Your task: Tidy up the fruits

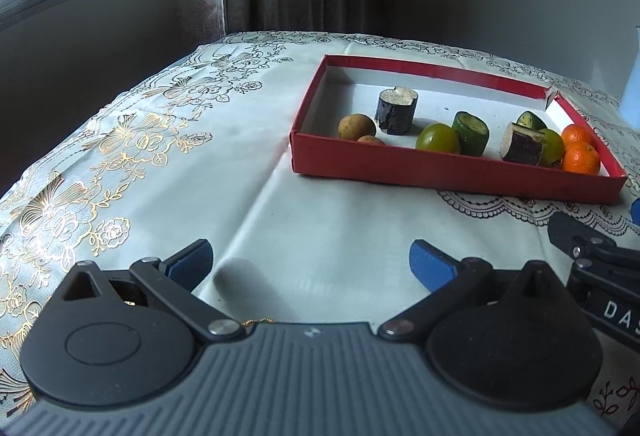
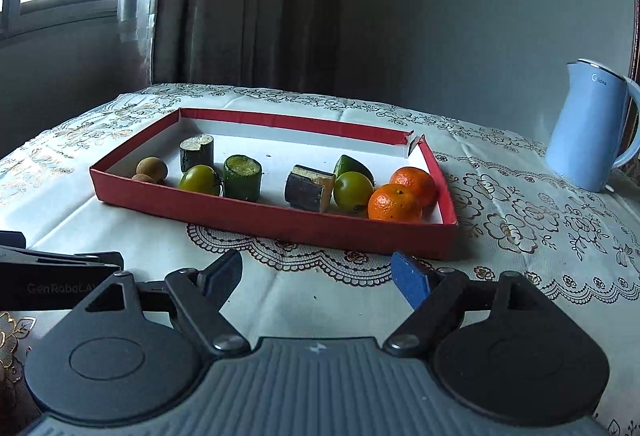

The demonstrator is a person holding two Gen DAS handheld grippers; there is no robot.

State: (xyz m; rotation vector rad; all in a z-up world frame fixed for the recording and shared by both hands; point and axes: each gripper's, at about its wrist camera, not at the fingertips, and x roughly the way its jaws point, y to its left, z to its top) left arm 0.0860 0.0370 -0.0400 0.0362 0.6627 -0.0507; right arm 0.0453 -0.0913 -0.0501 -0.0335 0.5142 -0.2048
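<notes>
Left wrist: left tool (image 1: 310, 262) is hovering wide and empty over bare desk (image 1: 320, 220); fruits are sitting in the red box (image 1: 440, 164).

Right wrist: right tool (image 2: 318, 278) is gaping wide, holding nothing (oranges (image 2: 404, 196) nearest). Approaching over the near wall looks best; kettle (image 2: 588, 124) is crowding the right.

Two wrist cams, both low over the table and looking past their own fingers

Left one sits off to the left, angled down at the red box (image 1: 452, 172), window at its upper left. Right one faces the same box (image 2: 276, 222) more head-on and nearer, catching the blue kettle (image 2: 588, 128) too. Both share the box, tablecloth (image 1: 304, 220) and curtain (image 2: 248, 0).
</notes>
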